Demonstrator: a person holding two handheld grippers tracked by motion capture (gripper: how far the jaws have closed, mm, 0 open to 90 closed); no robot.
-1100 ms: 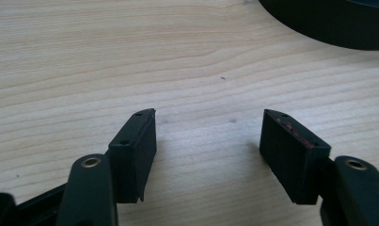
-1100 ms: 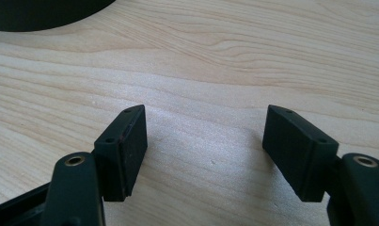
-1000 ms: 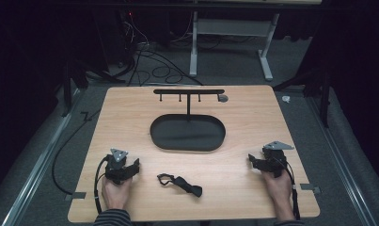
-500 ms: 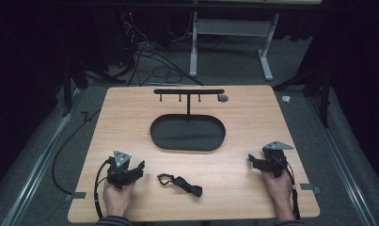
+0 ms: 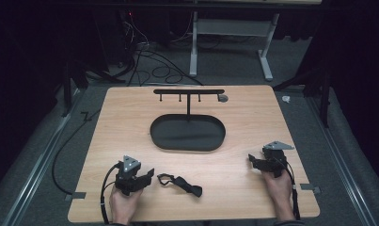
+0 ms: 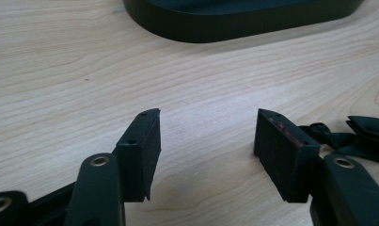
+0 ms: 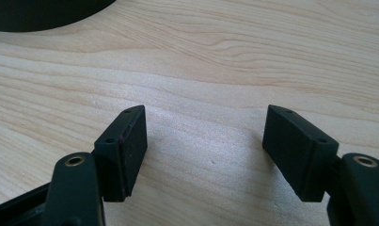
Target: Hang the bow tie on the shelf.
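A black strap with a buckle (image 5: 180,181) lies on the wooden table near its front edge. It also shows at the right edge of the left gripper view as the strap (image 6: 361,134). My left gripper (image 5: 148,176) sits just left of it, pointing toward it. Its jaws are open and have just been closing a little, with bare wood between them (image 6: 206,136). My right gripper (image 5: 252,162) rests at the front right, open over bare wood (image 7: 203,141). A black oval base (image 5: 187,134) carries a T-shaped hanger bar (image 5: 188,92).
The oval base's rim shows at the top of the left gripper view (image 6: 239,21) and at the top left of the right gripper view (image 7: 36,16). A small grey disc (image 5: 223,98) lies by the bar's right end. Cables trail off the table's left side.
My left gripper has shifted a little to the right, closer to the strap. The right gripper, strap and stand have stayed put.
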